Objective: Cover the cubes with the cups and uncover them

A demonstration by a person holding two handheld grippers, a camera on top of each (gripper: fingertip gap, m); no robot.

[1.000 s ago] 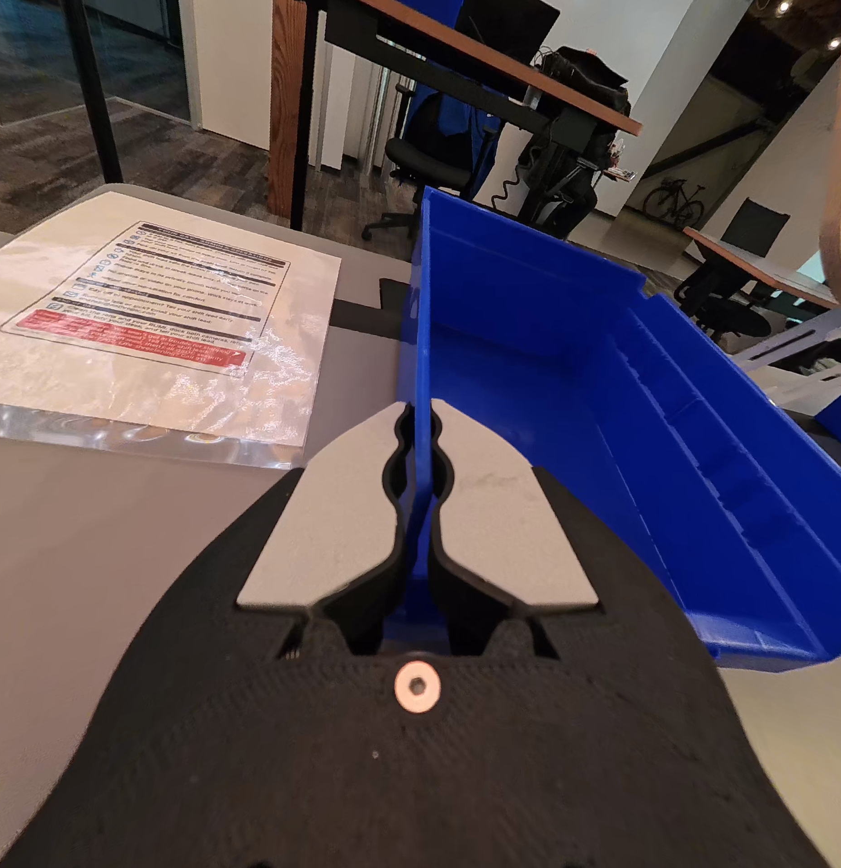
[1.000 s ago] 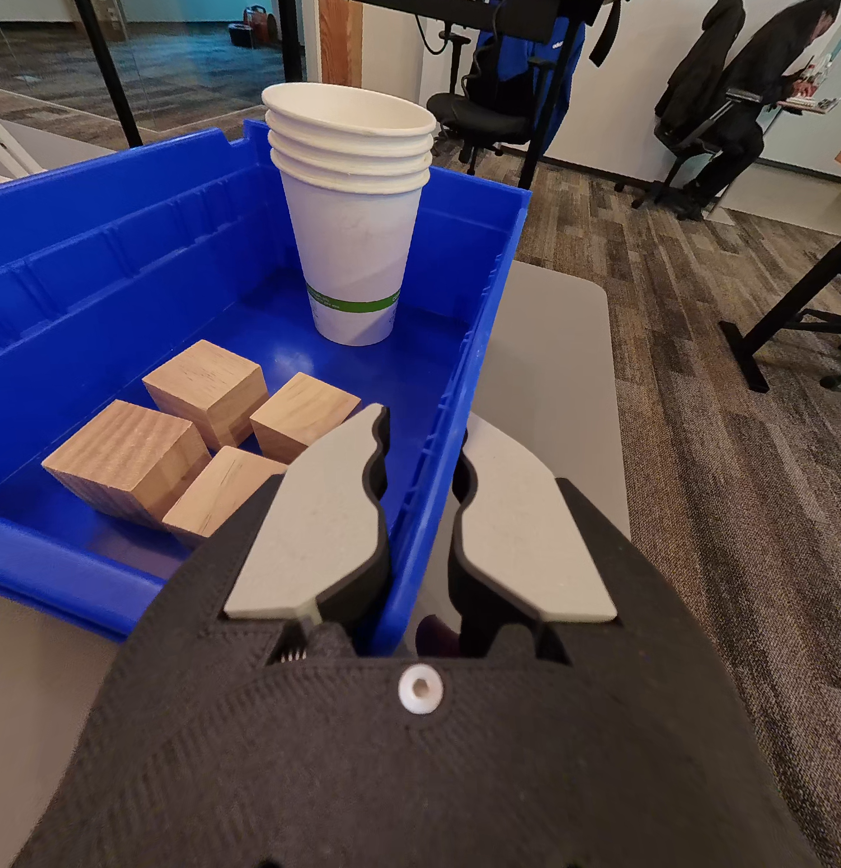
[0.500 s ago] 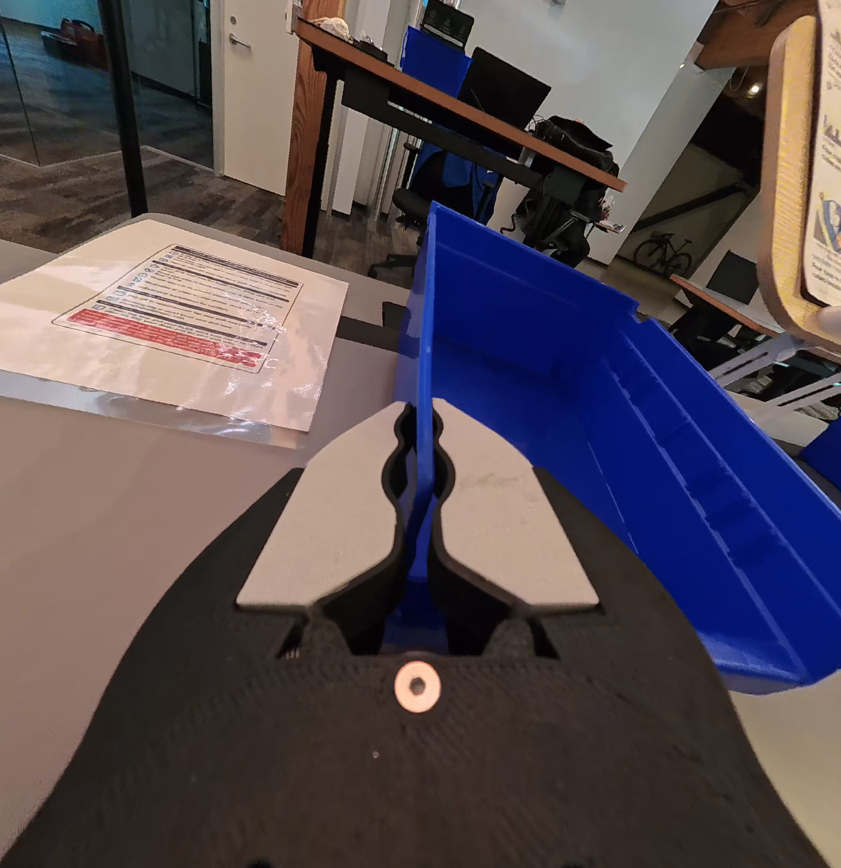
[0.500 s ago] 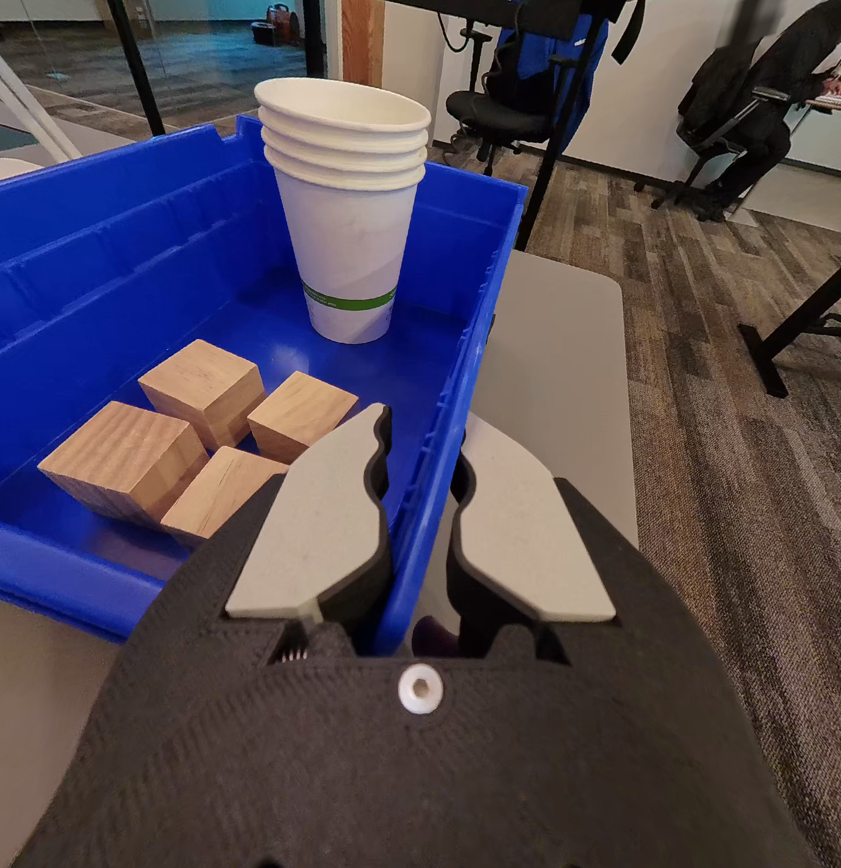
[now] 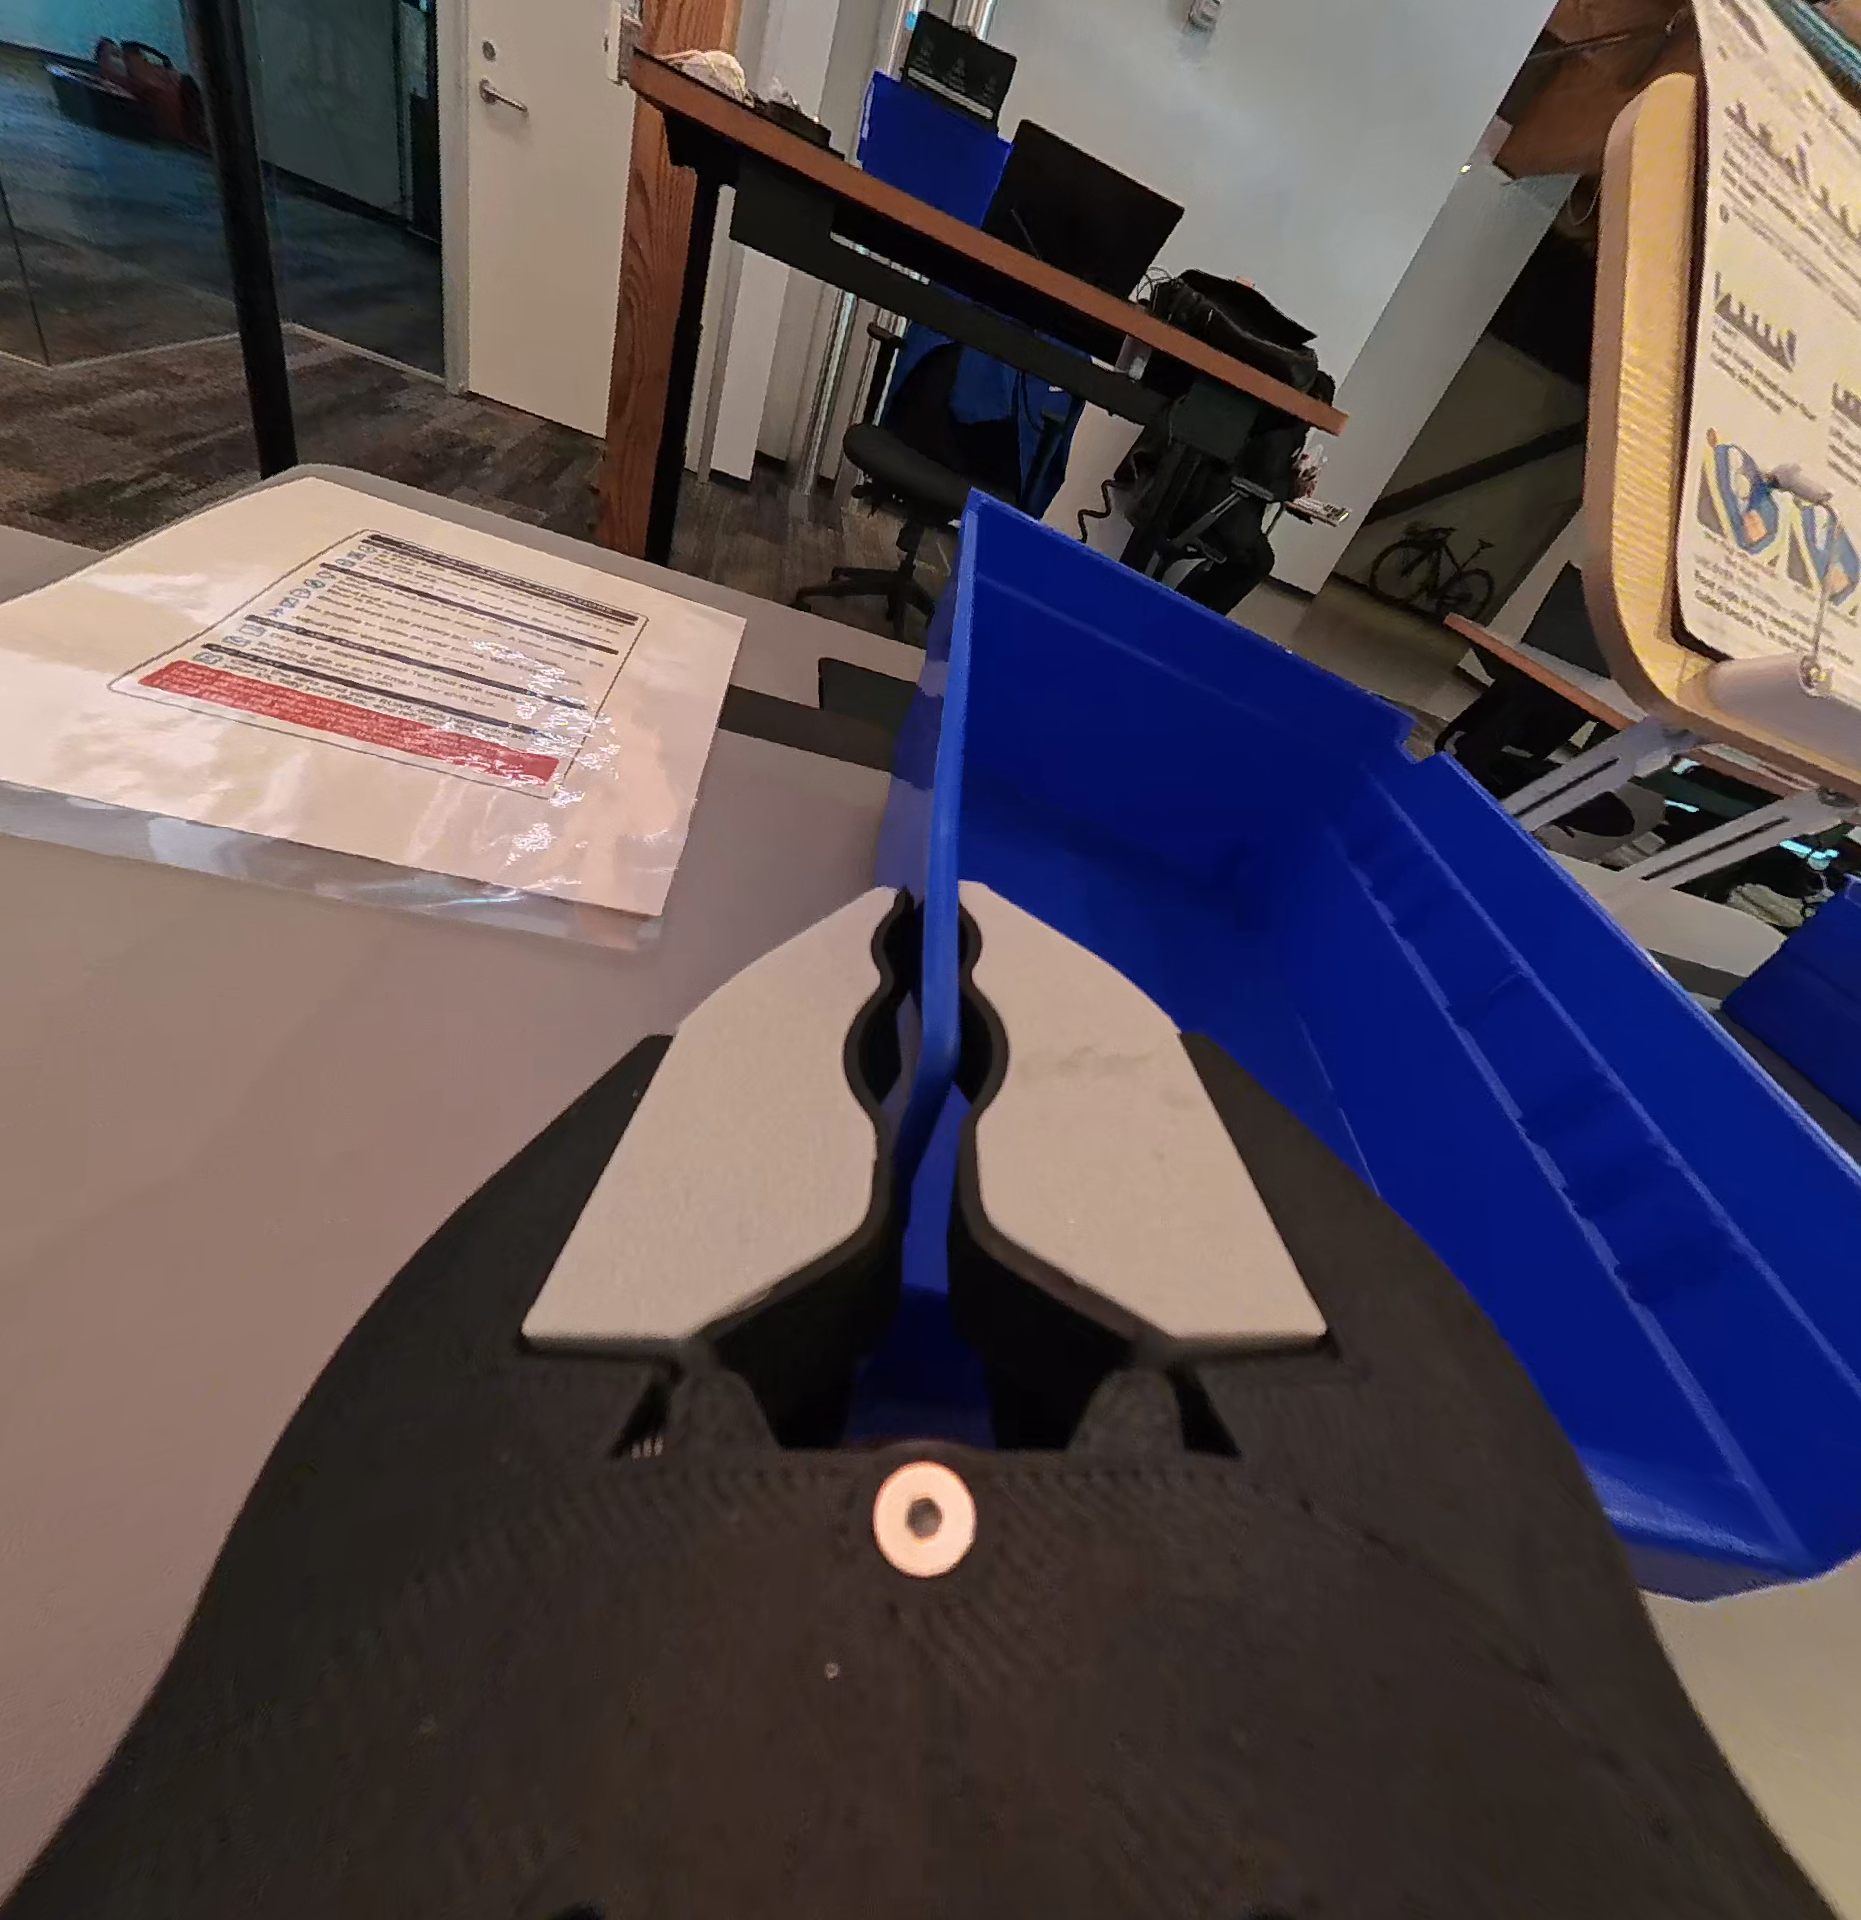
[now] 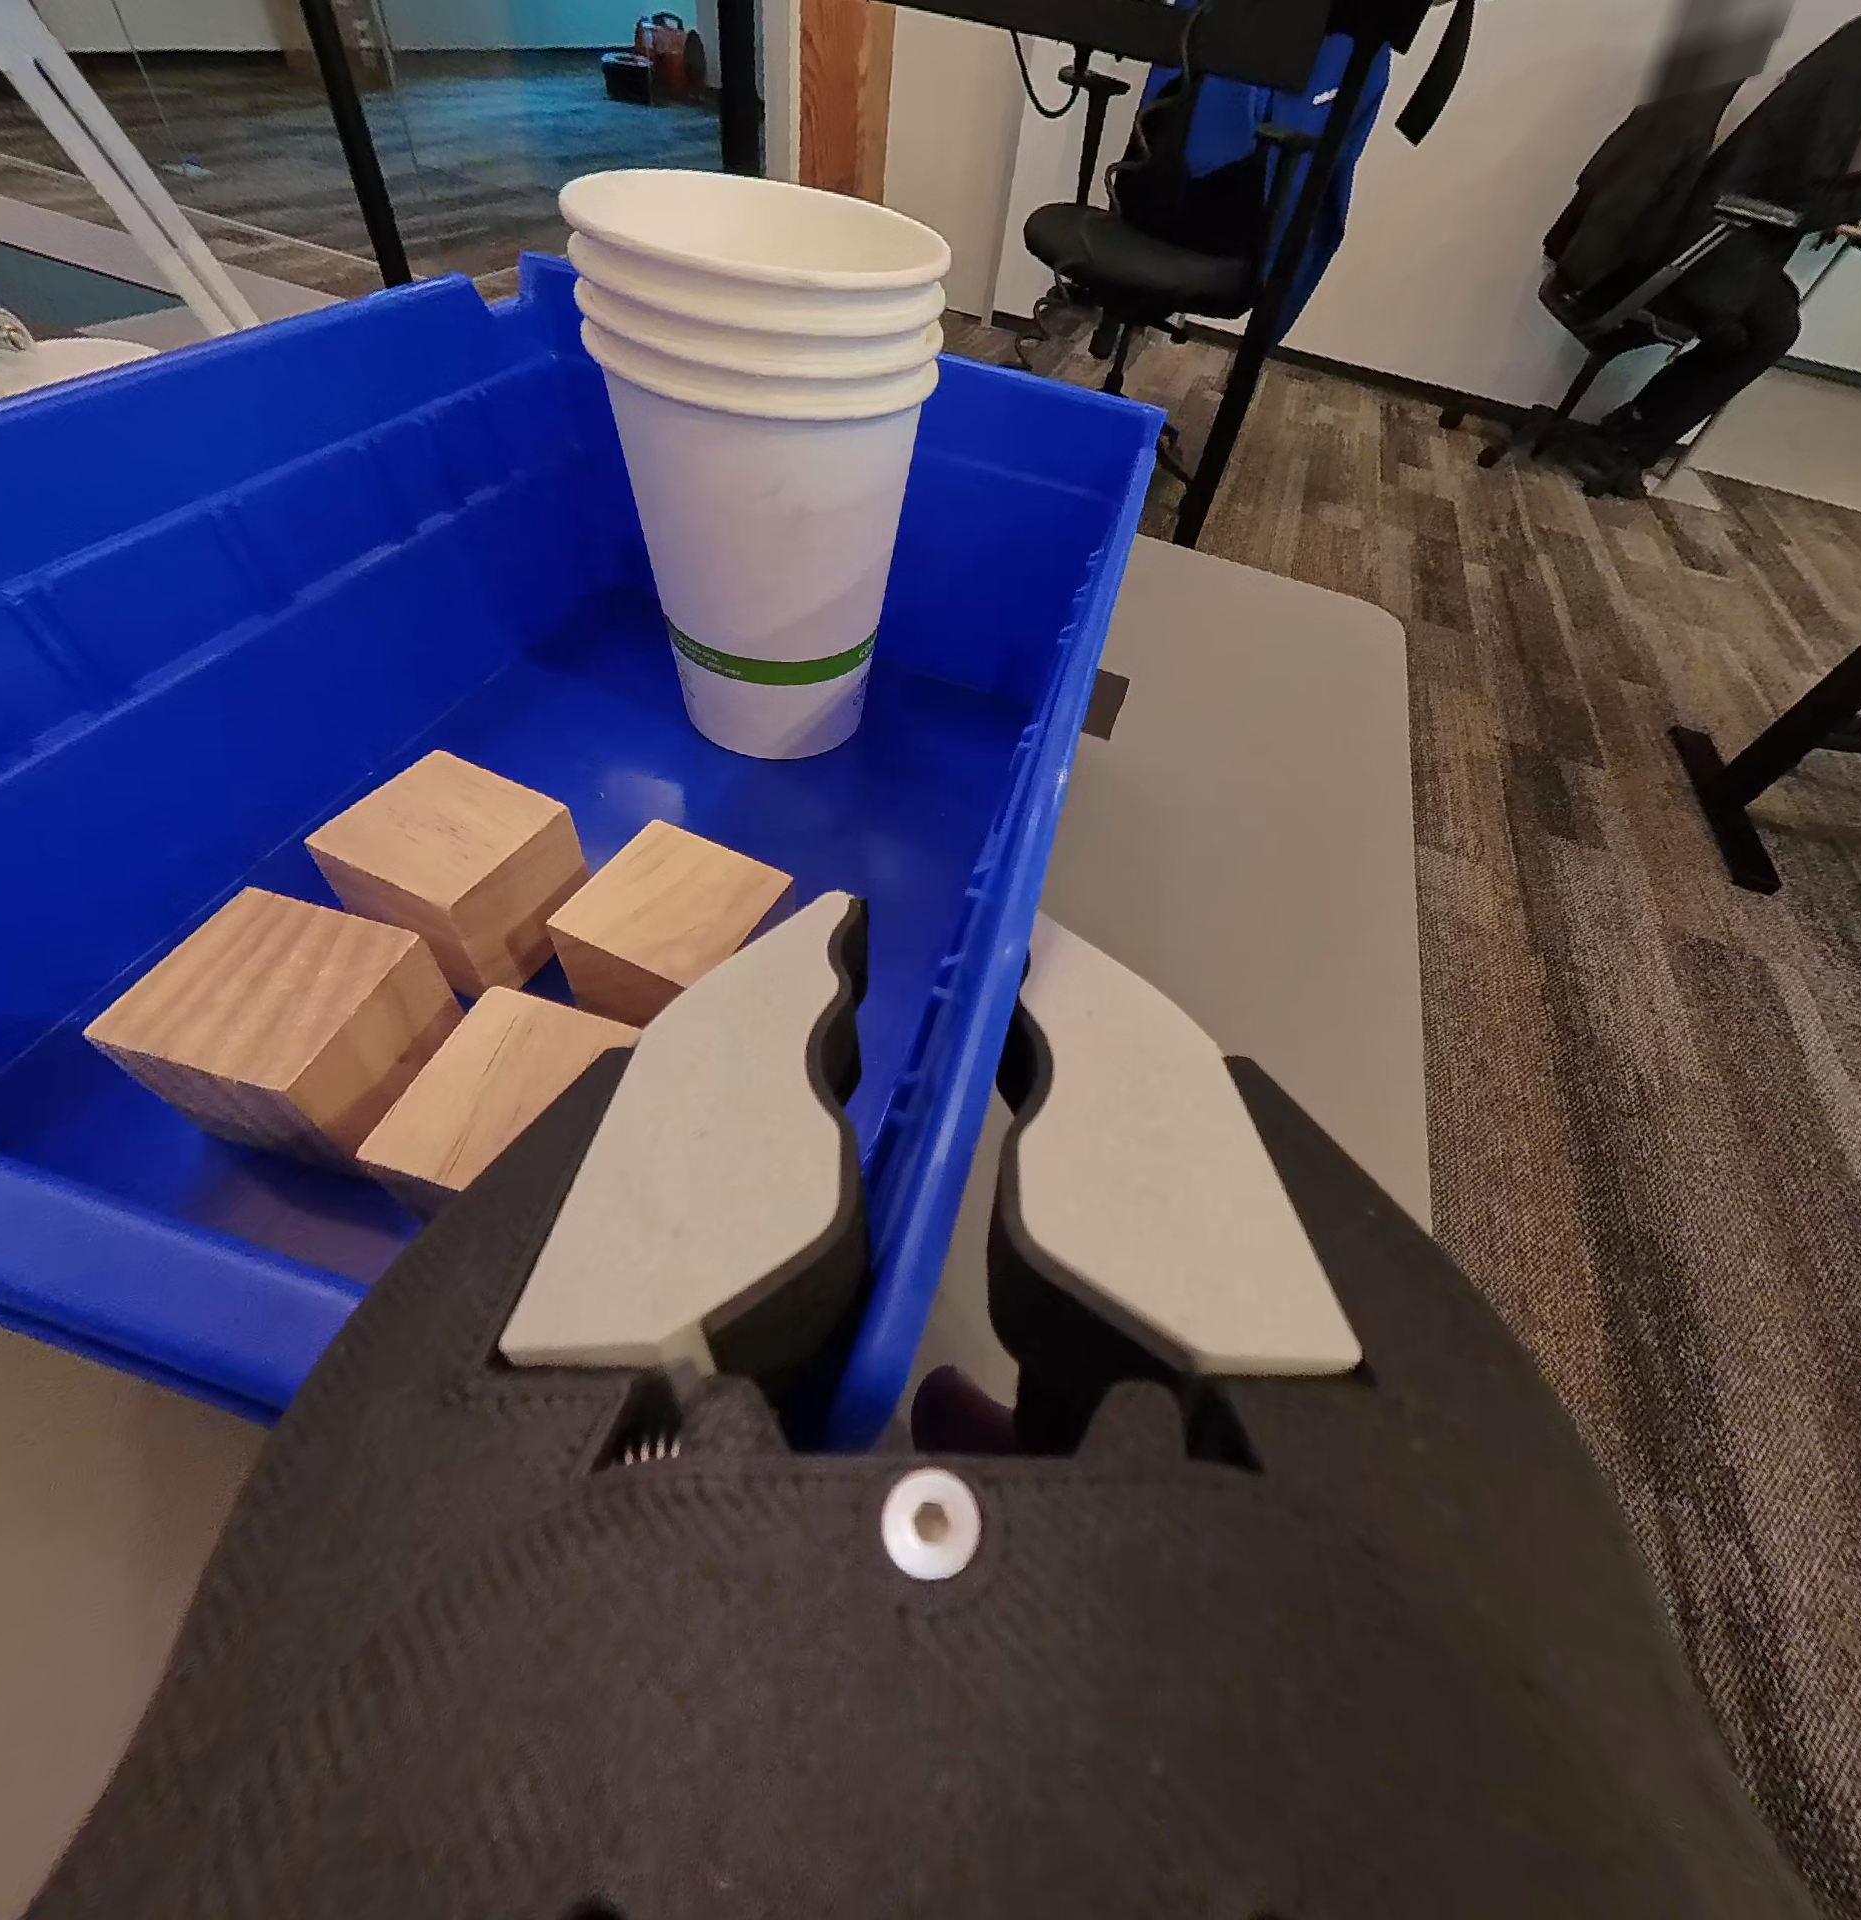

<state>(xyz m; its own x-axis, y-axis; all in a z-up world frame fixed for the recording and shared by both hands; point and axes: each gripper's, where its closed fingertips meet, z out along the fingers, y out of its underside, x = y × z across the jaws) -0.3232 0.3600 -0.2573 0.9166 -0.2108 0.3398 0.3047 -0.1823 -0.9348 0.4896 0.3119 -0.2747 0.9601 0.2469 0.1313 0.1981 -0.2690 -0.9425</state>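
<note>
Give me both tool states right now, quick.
Left tool: closed on the blue bin's side wall.
Right tool: closed on the same blue bin's other side wall, near the cups and wooden cubes.

Left tool [image 5: 936, 935], right tool [image 6: 931, 956] clamped.

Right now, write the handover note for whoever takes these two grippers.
Left gripper: shut on a side wall of the blue plastic bin.
Right gripper: shut on the opposite side wall of the bin.
In the bin: four wooden cubes bunched together, uncovered; a nested stack of white paper cups upright behind them.
Done: no cube covered.
Left: unstack the cups, cover each cube, then uncover.
</note>
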